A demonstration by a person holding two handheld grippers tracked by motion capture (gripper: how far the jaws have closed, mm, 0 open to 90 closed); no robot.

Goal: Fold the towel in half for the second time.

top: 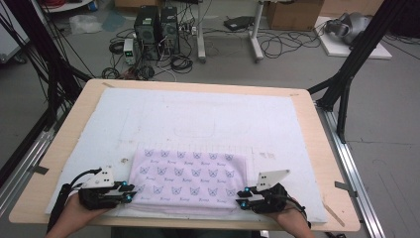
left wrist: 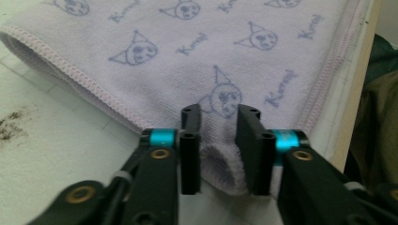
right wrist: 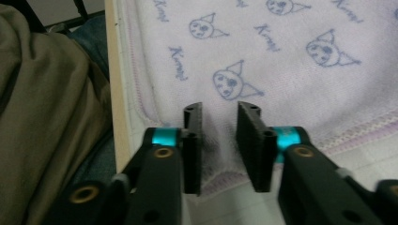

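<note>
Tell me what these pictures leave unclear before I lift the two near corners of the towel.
- Underside of the towel: hidden by its own top layer in the high view; how many layers lie there is unclear.
- Left gripper: cloth bunches between the jaws in the left gripper view, but the pads' inner faces are hidden.
- Right gripper: same; the jaws hide the pinch.
- Printed words on the towel: too small in the high view, blurred in the gripper views.

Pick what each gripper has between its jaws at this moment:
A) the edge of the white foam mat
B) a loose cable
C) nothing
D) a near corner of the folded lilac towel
D: the left gripper and the right gripper each pinch bunched fabric of the lilac towel at its near corners.
</note>
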